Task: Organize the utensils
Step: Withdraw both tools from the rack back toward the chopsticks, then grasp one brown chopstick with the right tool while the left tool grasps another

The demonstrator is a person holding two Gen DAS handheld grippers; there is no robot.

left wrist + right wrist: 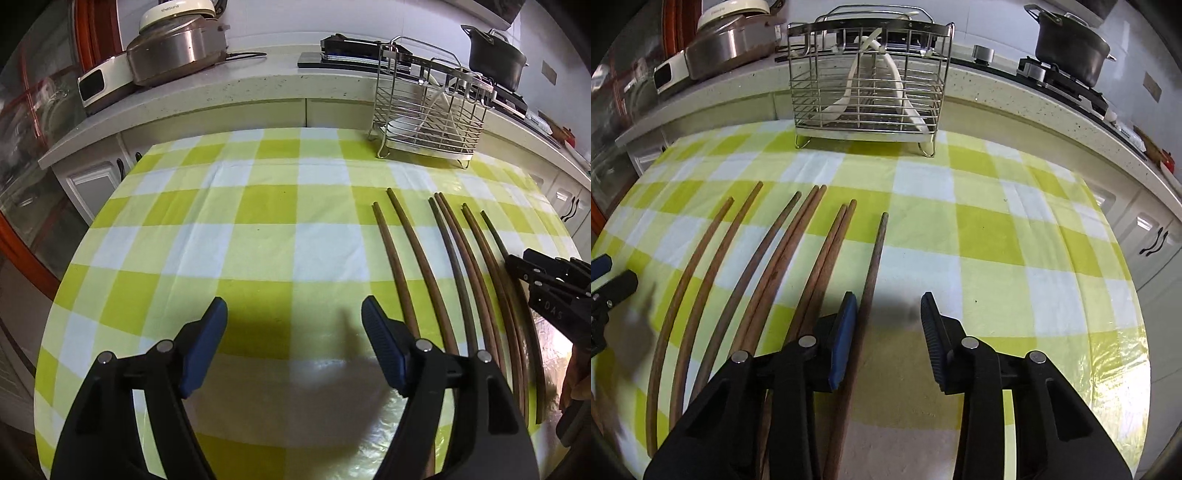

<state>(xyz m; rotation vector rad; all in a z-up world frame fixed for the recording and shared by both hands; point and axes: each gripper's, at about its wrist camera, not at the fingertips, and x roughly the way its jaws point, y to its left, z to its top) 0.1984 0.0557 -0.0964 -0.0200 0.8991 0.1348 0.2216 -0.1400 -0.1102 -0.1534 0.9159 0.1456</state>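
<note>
Several brown wooden chopsticks (775, 258) lie side by side on the green-and-white checked tablecloth (990, 229); in the left wrist view they (454, 266) lie to the right. A wire utensil rack (866, 77) stands at the far table edge with white spoons (897, 92) inside; it also shows in the left wrist view (428, 107). My right gripper (889, 321) is open, low over the cloth, with the rightmost chopstick (873, 266) between its jaws beside the left finger. My left gripper (294, 325) is open and empty, left of the chopsticks.
A counter (229, 85) runs behind the table with a steel cooker (173, 48), a white appliance (99, 81) and a black pot (1067, 44) on a stove. Cabinets with dark handles (1154, 243) stand at the right. The right gripper's body (546, 284) shows in the left view.
</note>
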